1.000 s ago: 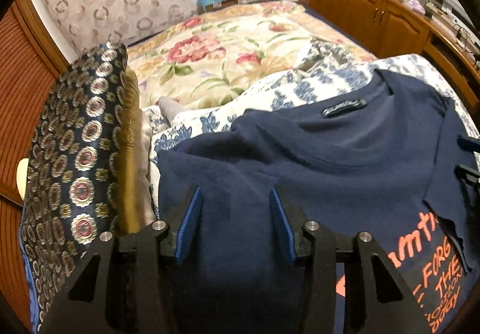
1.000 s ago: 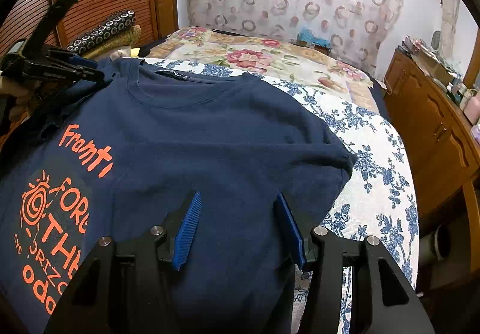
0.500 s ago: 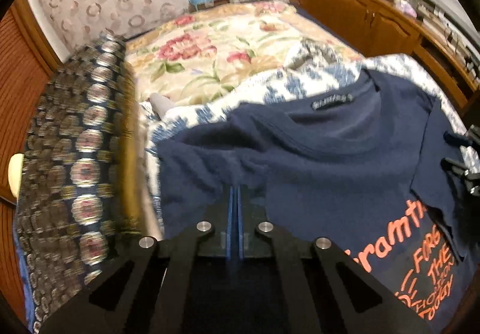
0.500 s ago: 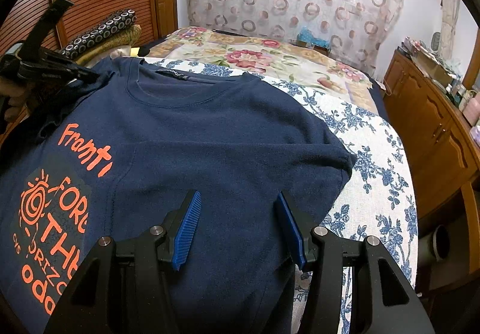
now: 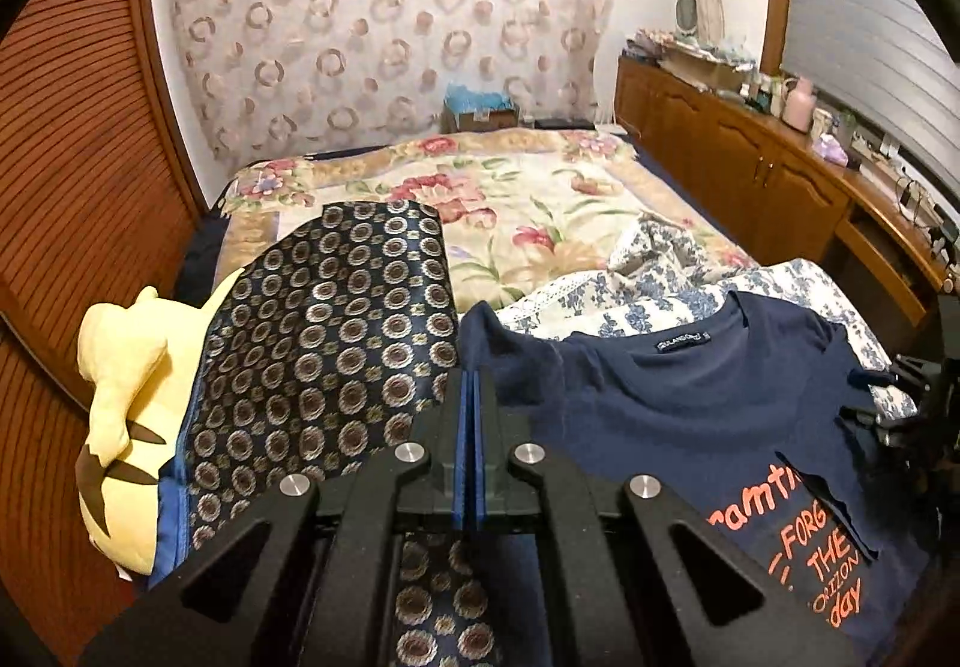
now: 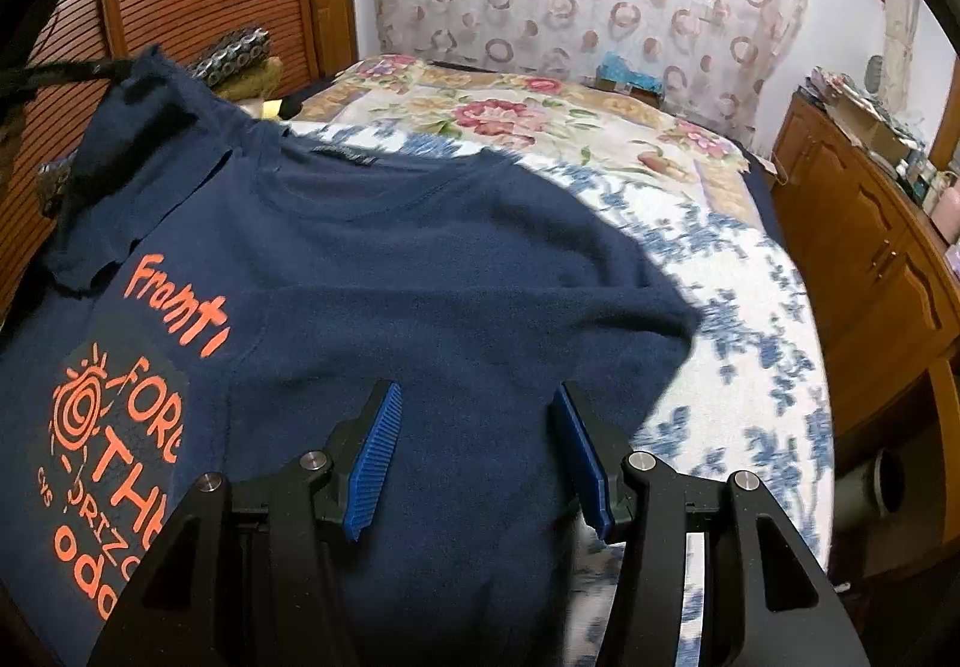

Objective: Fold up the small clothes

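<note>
I'm in a home bedroom: bed (image 5: 540, 223) with floral quilt, ring-patterned curtain (image 5: 384, 31) behind its head, wooden cabinets (image 5: 750, 169) along its right side, slatted wooden doors (image 5: 78, 175) to its left.

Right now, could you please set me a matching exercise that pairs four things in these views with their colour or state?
Things:
1. left gripper
2. right gripper
3. plush toy
4. T-shirt

Descriptions:
A. navy
B. jaws apart
C. yellow
D. jaws shut, pinching cloth

Pairs: 1-D; 2-B; 3-C; 4-A
</note>
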Demonstrator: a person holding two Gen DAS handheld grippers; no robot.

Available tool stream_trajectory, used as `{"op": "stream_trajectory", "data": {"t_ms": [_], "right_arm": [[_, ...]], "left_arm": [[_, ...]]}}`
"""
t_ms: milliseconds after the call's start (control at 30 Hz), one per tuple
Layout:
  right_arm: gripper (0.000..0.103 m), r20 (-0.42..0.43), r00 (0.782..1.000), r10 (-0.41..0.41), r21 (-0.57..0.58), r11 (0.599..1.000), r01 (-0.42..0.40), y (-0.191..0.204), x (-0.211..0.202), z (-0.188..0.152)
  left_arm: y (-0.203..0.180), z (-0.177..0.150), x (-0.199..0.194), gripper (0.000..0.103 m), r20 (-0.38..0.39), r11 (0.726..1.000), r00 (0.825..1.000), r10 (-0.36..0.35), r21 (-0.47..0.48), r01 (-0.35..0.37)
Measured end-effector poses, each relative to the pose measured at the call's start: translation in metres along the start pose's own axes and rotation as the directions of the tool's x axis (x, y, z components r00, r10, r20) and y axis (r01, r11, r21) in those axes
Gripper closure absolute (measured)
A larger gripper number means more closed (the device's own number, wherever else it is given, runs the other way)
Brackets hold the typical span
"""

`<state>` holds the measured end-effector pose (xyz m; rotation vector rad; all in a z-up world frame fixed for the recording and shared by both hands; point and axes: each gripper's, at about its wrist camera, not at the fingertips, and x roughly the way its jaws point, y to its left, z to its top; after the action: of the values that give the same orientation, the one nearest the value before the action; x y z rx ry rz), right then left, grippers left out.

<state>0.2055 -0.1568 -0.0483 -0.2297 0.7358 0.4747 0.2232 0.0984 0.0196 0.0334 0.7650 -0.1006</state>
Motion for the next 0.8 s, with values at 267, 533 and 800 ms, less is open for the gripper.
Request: {"op": "stream_trajectory", "data": {"t_ms": [267,533,800], "right_arm": [[0.048,0.004,0.996,-0.086,0.107,0.991,0.085,-0.053,0.003,0.014],[0.048,-0.045,0.999,0.001,0.229,0.973,0.009,-0.085,0.034,0.026],[0.094,0.014,0.999,0.033,0.143,0.989,-0.035,-0.058,0.019,0.026]], "left_arm": [[-0.005,-0.014,-0.017,0.101,0.055,0.999,0.998,-0.042,-0.008,0.043],[-0.019,-0.033,-0.027,0.101,0.062,0.997,0.995,-0.083,0.009,0.082],[-0.032,-0.062,-0.057,0.101,0.086,0.991,0.988,-0.131,0.011,0.130]]}}
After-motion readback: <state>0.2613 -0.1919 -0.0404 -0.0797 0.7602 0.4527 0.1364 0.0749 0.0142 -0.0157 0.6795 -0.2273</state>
